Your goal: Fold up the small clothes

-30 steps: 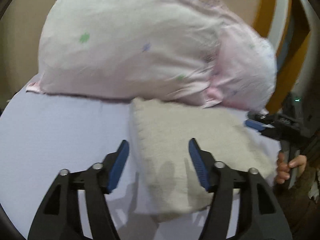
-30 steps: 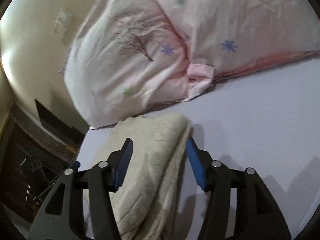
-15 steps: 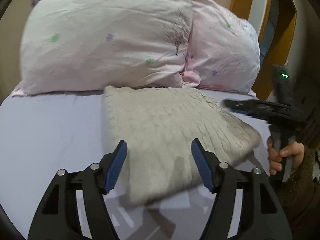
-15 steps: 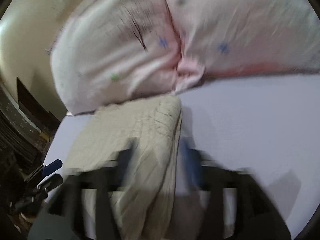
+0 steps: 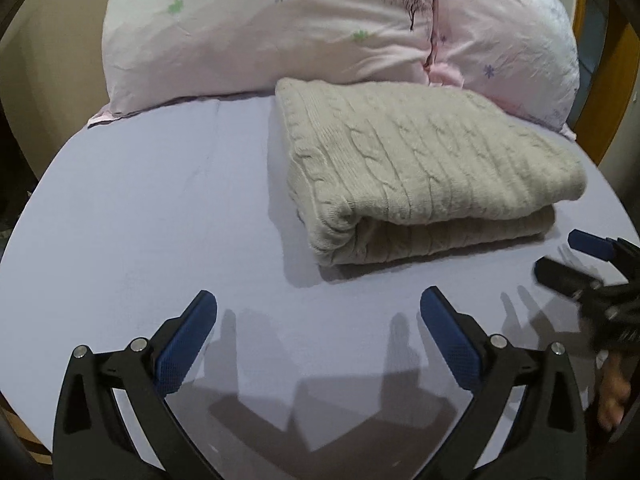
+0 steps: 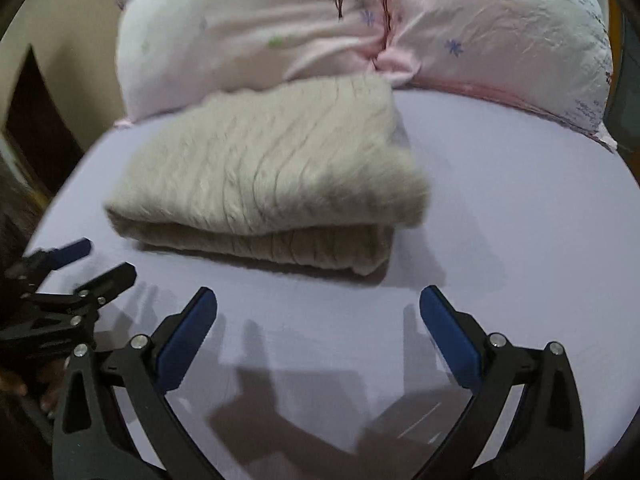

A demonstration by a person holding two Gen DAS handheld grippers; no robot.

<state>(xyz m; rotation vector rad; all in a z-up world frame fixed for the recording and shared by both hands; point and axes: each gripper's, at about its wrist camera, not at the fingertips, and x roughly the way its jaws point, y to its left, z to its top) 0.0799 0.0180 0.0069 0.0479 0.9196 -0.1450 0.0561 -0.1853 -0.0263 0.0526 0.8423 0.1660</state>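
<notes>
A beige cable-knit sweater (image 5: 416, 168) lies folded in a thick rectangle on the lavender bed sheet (image 5: 160, 208), just in front of the pillows. It also shows in the right wrist view (image 6: 272, 176). My left gripper (image 5: 318, 320) is open and empty, hovering over the sheet a short way in front of the sweater. My right gripper (image 6: 318, 320) is open and empty too, also in front of it. The right gripper shows at the right edge of the left wrist view (image 5: 576, 264), and the left gripper at the left edge of the right wrist view (image 6: 80, 268).
Two pale pink pillows (image 5: 280, 24) with small flower prints lean against the wall behind the sweater. A wooden frame (image 5: 612, 80) stands at the far right. Dark furniture (image 6: 32, 120) sits beyond the bed's left side.
Both grippers have pulled back from the sweater, which was between their fingers a second ago. It now lies alone, folded, on the sheet.
</notes>
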